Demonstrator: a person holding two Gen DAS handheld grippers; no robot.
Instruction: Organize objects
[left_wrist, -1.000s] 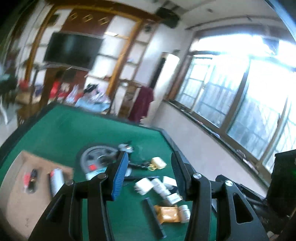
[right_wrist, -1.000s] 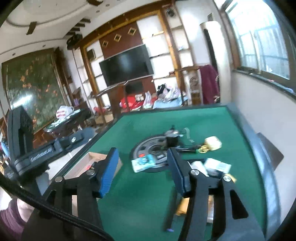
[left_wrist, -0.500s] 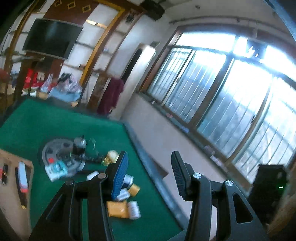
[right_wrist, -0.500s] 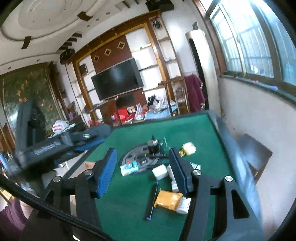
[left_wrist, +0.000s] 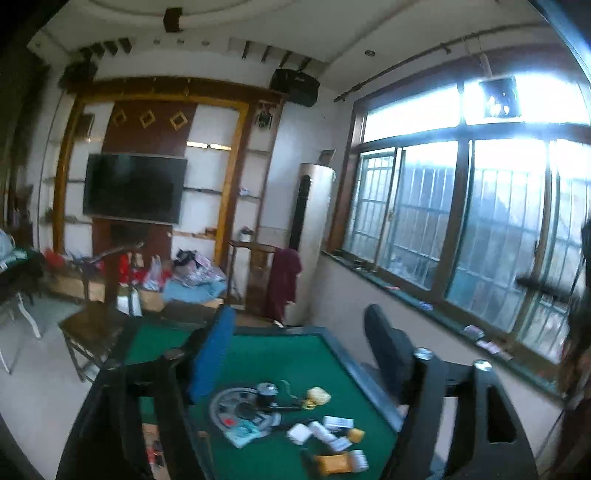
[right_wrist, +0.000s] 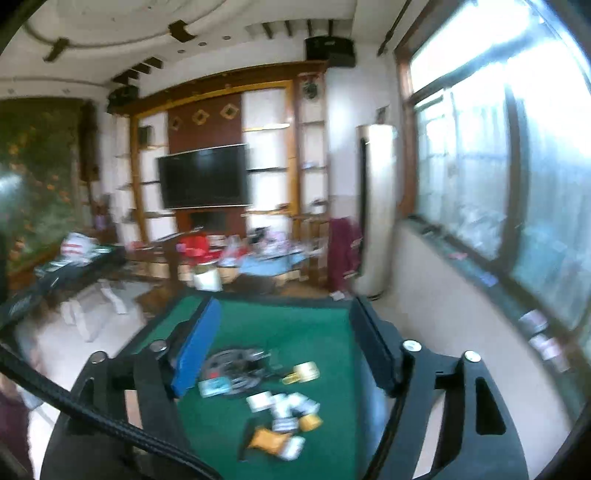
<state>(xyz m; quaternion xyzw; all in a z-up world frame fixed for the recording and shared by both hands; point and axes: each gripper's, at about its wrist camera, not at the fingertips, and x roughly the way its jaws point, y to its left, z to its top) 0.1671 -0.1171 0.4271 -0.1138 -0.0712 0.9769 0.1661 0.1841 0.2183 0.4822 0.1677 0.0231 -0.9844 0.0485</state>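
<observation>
Far below both grippers lies a green felt table with scattered small items. A round grey disc carries a black cup and a teal packet. Beside it are a yellow tape roll, white boxes and an orange packet. My left gripper hangs high above them, its jaws opening with nothing between them. The right wrist view shows the same disc, white boxes and orange packet. My right gripper is also high, jaws opening and empty.
A cardboard tray with small items sits at the table's left edge. A wooden chair stands left of the table. A low wall under large windows runs along the right. A tall floor-standing unit stands behind.
Both grippers have risen well above the table, which now looks smaller and lower in both views. Both pairs of jaws stand wider apart than before.
</observation>
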